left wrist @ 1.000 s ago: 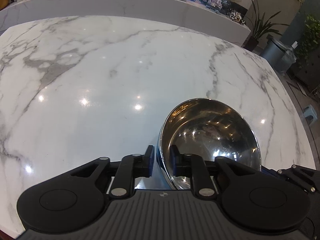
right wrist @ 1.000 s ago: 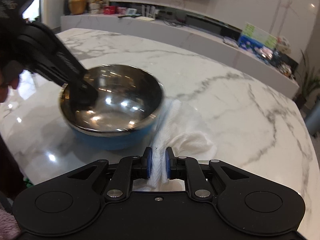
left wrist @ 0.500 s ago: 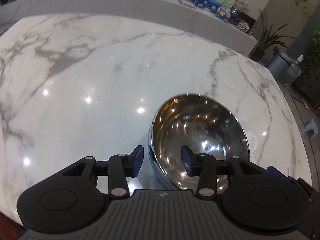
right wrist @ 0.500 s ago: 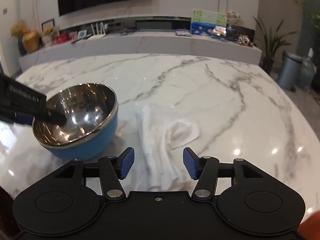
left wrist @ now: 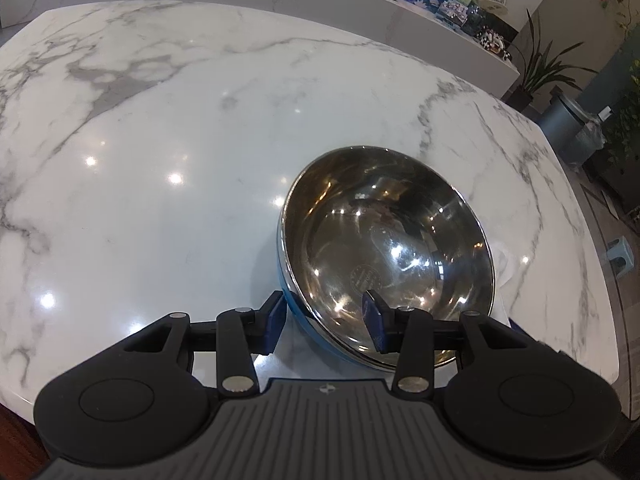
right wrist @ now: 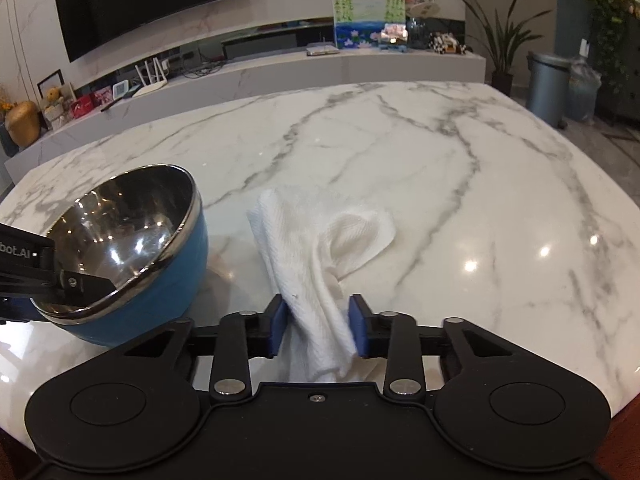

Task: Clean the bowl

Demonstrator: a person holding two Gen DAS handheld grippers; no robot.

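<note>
A steel bowl [left wrist: 384,248] with a blue outside [right wrist: 120,224] sits tilted on the marble table [left wrist: 160,160]. My left gripper [left wrist: 325,320] straddles its near rim, one pad outside the blue wall and one inside, with a gap on both sides. The inner finger of that left gripper [right wrist: 80,282] also shows in the right wrist view. A white cloth [right wrist: 320,248] lies crumpled to the right of the bowl. My right gripper [right wrist: 317,324] is closing on the cloth's near end, and both pads touch the bunched fabric. A sliver of the cloth [left wrist: 506,268] peeks out behind the bowl.
The marble table's [right wrist: 440,180] right edge curves away, with a grey bin [right wrist: 546,84] and a potted plant [right wrist: 502,52] on the floor beyond. A long counter [right wrist: 280,76] with small items and a wall screen [right wrist: 148,0] stand behind.
The left gripper let go of the bowl's rim and stays open around it. The right gripper released the cloth, rolled level, opened wide, then narrowed onto the cloth again.
</note>
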